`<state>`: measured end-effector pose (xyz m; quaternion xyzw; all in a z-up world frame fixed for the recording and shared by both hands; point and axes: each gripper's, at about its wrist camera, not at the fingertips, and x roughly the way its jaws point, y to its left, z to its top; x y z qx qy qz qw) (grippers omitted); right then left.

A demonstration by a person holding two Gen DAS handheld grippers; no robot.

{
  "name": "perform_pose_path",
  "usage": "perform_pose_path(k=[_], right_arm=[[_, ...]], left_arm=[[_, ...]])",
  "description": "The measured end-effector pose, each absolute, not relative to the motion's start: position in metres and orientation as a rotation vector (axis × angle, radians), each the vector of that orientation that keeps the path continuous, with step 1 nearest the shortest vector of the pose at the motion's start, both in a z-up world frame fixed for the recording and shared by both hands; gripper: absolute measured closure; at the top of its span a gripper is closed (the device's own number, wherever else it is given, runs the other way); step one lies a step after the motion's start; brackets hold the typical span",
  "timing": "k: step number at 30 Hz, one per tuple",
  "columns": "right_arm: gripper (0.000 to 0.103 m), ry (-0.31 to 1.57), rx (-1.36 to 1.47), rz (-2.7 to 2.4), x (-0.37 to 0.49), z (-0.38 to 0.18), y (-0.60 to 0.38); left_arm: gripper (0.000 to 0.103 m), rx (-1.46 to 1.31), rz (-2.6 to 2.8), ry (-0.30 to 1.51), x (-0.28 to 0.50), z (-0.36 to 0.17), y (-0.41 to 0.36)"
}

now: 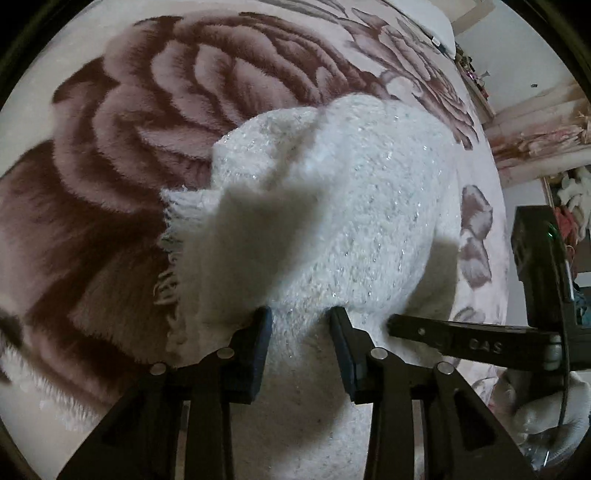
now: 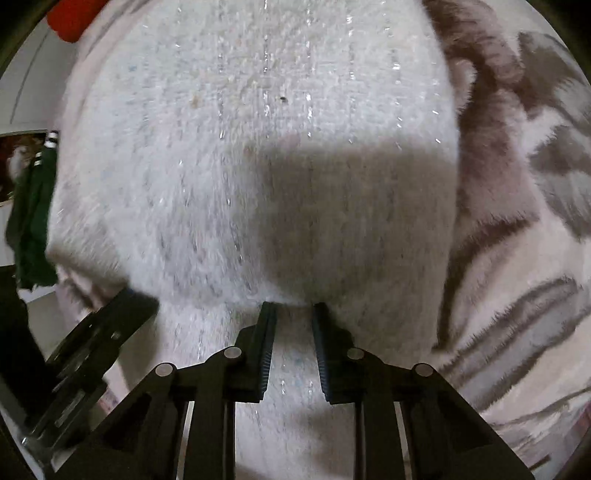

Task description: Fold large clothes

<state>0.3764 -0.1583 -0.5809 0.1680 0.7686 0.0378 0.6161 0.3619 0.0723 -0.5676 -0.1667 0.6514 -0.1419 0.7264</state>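
A fluffy white sweater (image 1: 332, 206) with silver threads lies on a plush blanket with large brown roses (image 1: 147, 110). A folded part with a ribbed, fringed edge (image 1: 177, 229) points left. My left gripper (image 1: 300, 317) is open, its jaws standing apart over the sweater's near part, fabric between them. In the right wrist view the sweater (image 2: 258, 147) fills the middle. My right gripper (image 2: 293, 310) is open at a fold edge of the sweater, fabric showing between the jaws. The right gripper's body shows in the left wrist view (image 1: 480, 343).
The rose blanket (image 2: 517, 184) covers the bed around the sweater. A green garment (image 2: 33, 214) hangs at the left and a red object (image 2: 70, 18) sits top left. Shelves with clutter (image 1: 546, 147) stand past the bed's right edge.
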Motion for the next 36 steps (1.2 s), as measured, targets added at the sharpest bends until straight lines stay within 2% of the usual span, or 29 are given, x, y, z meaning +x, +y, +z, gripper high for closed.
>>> perform_pose_path(k=[4, 8, 12, 14, 16, 18, 21, 24, 26, 31, 33, 36], right_arm=[[0.082, 1.746, 0.289, 0.048, 0.395, -0.578, -0.136], [0.081, 1.791, 0.452, 0.064, 0.406, -0.555, -0.151], [0.081, 1.633, 0.52, 0.129, 0.419, -0.498, -0.181], [0.081, 1.579, 0.521, 0.137, 0.436, -0.489, -0.185], [0.081, 1.575, 0.527, 0.117, 0.444, -0.503, -0.189], [0.084, 1.651, 0.457, 0.068, 0.458, -0.538, -0.18], [0.089, 1.688, 0.435, 0.022, 0.462, -0.568, -0.159], [0.089, 1.701, 0.328, 0.0, 0.472, -0.565, -0.145], [0.089, 1.718, 0.3, -0.005, 0.476, -0.555, -0.14], [0.086, 1.633, 0.41, 0.181, 0.45, -0.477, -0.12], [0.086, 1.65, 0.431, 0.281, 0.42, -0.465, -0.103], [0.086, 1.768, 0.407, 0.273, 0.394, -0.502, -0.083]], left_arm=[[0.071, -0.41, -0.33, 1.418, 0.368, -0.564, 0.075], [0.072, -0.438, -0.337, 1.413, 0.365, -0.534, 0.077], [0.071, -0.417, -0.335, 1.289, 0.369, -0.492, 0.075], [0.069, -0.381, -0.329, 1.282, 0.386, -0.502, 0.071], [0.069, -0.363, -0.292, 1.343, 0.407, -0.536, 0.068], [0.069, -0.355, -0.289, 1.399, 0.423, -0.568, 0.065], [0.069, -0.324, -0.319, 1.398, 0.434, -0.575, 0.06], [0.069, -0.353, -0.327, 1.408, 0.438, -0.576, 0.063], [0.069, -0.371, -0.317, 1.4, 0.432, -0.559, 0.067], [0.069, -0.369, -0.363, 1.335, 0.377, -0.494, 0.076], [0.069, -0.319, -0.378, 1.383, 0.357, -0.504, 0.071], [0.069, -0.247, -0.337, 1.453, 0.344, -0.552, 0.069]])
